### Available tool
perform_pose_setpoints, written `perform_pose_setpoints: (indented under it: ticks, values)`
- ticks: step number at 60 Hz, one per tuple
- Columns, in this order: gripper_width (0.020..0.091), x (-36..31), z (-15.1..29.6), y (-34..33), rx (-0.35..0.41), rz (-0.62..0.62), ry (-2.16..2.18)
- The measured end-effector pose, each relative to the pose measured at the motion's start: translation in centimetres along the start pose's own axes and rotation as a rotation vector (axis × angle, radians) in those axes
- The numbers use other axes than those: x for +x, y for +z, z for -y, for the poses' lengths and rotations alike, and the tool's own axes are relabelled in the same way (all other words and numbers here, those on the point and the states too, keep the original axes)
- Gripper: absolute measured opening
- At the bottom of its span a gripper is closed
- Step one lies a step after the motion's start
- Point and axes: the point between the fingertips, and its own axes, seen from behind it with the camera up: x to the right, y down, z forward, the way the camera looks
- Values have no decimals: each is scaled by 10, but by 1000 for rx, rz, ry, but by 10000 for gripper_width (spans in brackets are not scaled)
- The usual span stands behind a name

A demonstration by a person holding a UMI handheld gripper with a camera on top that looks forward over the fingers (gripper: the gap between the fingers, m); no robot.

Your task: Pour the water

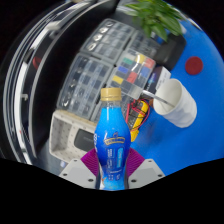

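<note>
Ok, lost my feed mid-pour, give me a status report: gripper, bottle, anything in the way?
Gripper shut on blue bottle, cap on, upright. White cup beyond, on blue table. Nothing between them.

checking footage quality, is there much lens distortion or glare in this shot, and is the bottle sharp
Gripper view: strong fisheye bending, so the table edge curves into an arc; the blue bottle between the gripper fingers is reasonably sharp, its label shapes visible though the text is unreadable; the white cup and plant beyond look softer; no strong glare, only mild shine on the bottle.
</note>
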Motion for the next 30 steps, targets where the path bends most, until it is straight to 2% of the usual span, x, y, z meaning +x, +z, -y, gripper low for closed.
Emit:
perform_pose_setpoints:
  ticks: [16, 30]
  values:
    - [320, -9, 28, -4, -10, 61, 393]
    - [320, -6, 33, -3, -62, 71, 745]
